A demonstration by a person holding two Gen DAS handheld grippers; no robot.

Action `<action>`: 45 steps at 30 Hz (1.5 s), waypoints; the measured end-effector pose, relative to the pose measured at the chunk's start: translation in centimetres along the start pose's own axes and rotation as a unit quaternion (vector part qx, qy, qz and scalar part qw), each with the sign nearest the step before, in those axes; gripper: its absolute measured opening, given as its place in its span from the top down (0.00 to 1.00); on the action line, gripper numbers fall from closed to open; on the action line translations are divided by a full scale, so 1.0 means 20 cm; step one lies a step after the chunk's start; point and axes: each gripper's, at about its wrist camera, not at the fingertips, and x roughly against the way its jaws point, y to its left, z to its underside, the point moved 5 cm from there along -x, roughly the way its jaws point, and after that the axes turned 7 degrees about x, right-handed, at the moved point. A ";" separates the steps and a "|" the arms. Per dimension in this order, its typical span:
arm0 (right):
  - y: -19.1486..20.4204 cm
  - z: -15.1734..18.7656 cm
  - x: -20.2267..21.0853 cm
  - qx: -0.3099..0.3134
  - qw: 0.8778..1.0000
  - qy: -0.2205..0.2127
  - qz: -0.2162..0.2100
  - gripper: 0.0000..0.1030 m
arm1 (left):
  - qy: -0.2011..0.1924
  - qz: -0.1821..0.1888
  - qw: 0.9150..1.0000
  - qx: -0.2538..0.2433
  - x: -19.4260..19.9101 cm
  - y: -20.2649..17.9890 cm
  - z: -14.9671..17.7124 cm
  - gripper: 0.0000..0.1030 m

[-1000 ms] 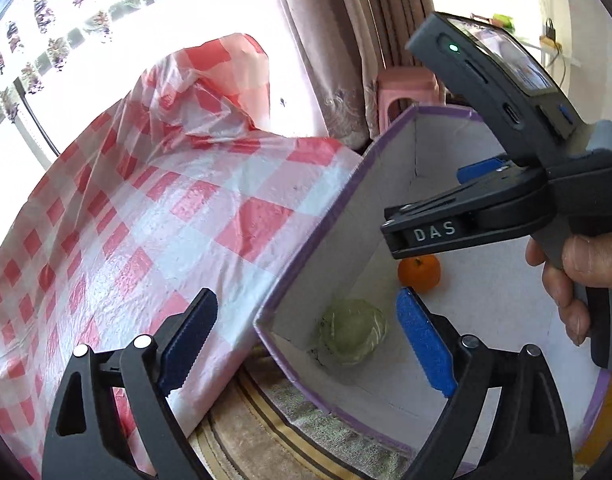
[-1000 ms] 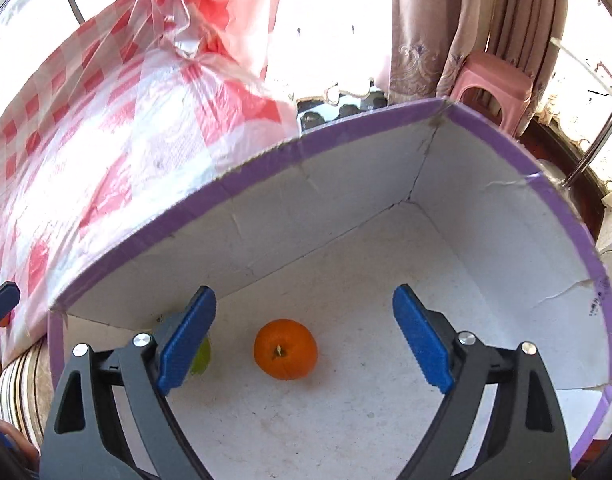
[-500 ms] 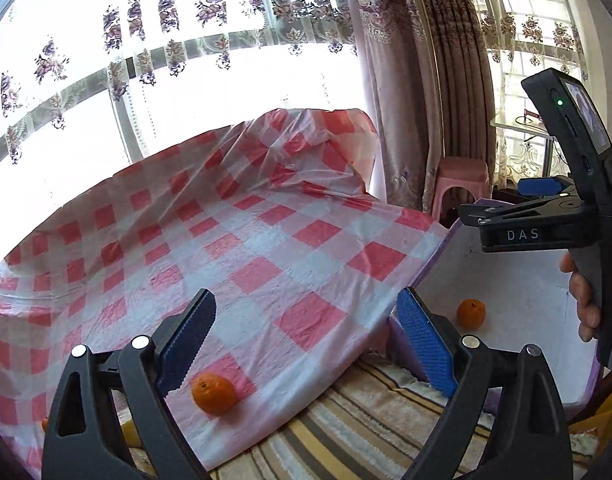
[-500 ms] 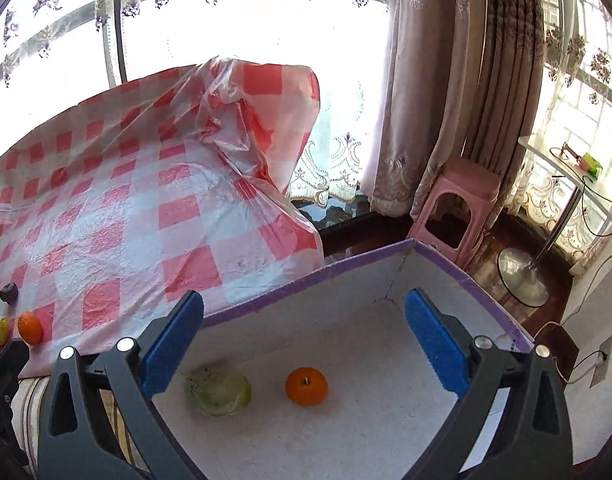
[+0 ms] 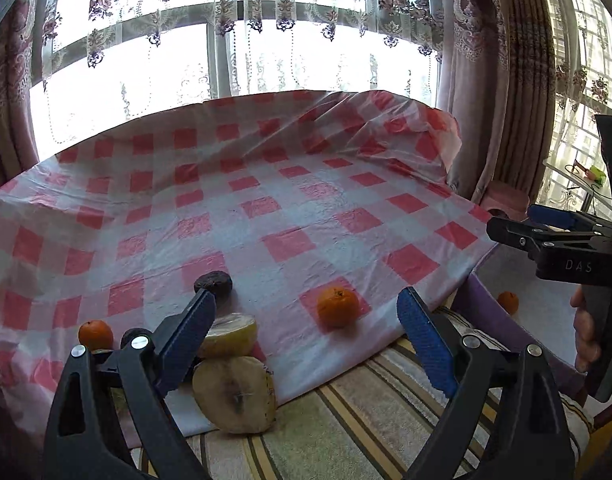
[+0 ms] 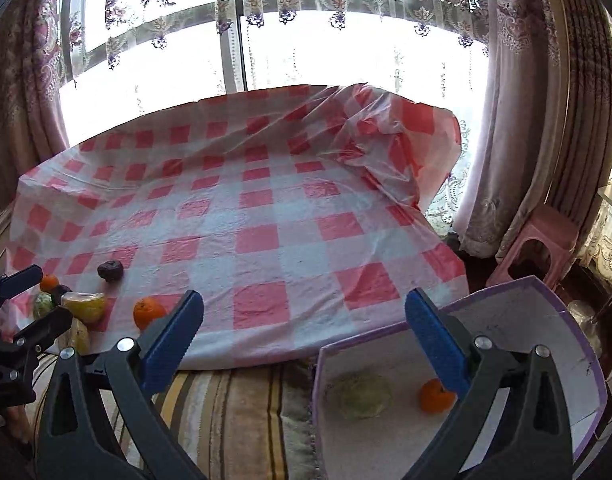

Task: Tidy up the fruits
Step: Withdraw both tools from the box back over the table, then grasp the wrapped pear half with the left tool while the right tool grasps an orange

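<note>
My left gripper (image 5: 306,308) is open and empty above the near edge of a red-checked cloth (image 5: 266,208). An orange (image 5: 337,306) lies between its fingers in the picture, farther off on the cloth. Left of it lie a yellow cut fruit (image 5: 228,334), a bruised yellow fruit (image 5: 235,394), a dark fruit (image 5: 213,282) and a small orange (image 5: 95,334). My right gripper (image 6: 304,304) is wide open and empty. It hangs above the white box with the purple rim (image 6: 546,292), which holds a green fruit (image 6: 364,394) and an orange (image 6: 436,396).
A striped blanket (image 6: 234,412) lies between the cloth and the box. A pink stool (image 6: 536,244) stands behind the box by heavy curtains (image 6: 518,120). A hand (image 5: 586,332) holds the right gripper at the right edge of the left wrist view.
Both grippers have pulled up and back out of the box and swung left, bringing the cloth and its fruits into view. The right jaws stand wider than before.
</note>
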 end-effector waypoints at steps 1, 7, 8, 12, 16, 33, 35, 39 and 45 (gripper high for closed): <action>0.04 0.00 -0.01 0.002 1.000 0.001 -0.008 0.02 | 0.004 -0.001 1.000 0.009 0.00 0.03 0.01 0.14; 0.21 0.03 -0.07 0.020 0.999 0.018 -0.043 0.02 | 0.030 0.003 0.998 0.050 0.02 0.17 0.07 0.14; 0.24 0.04 -0.08 0.022 0.998 0.022 -0.051 0.02 | 0.036 0.008 0.998 0.057 0.02 0.19 0.08 0.14; 0.34 0.07 -0.14 0.034 0.996 0.039 -0.074 0.02 | 0.062 0.013 0.993 0.099 0.00 0.29 0.15 0.14; 0.42 0.09 -0.21 0.030 0.993 0.064 -0.094 0.02 | 0.085 0.011 0.988 0.130 -0.02 0.37 0.20 0.14; 0.65 0.08 -0.41 0.100 0.988 0.089 -0.078 0.02 | 0.155 0.014 0.981 0.114 -0.18 0.33 0.28 0.24; 0.67 0.08 -0.42 0.107 0.987 0.089 -0.078 0.02 | 0.158 0.010 0.981 0.112 -0.19 0.32 0.28 0.25; 0.69 0.07 -0.46 0.110 0.987 0.091 -0.077 0.02 | 0.162 0.011 0.980 0.111 -0.21 0.32 0.29 0.29; 0.72 0.08 -0.51 0.118 0.985 0.103 -0.079 0.17 | 0.165 0.010 0.980 0.114 -0.23 0.32 0.29 0.37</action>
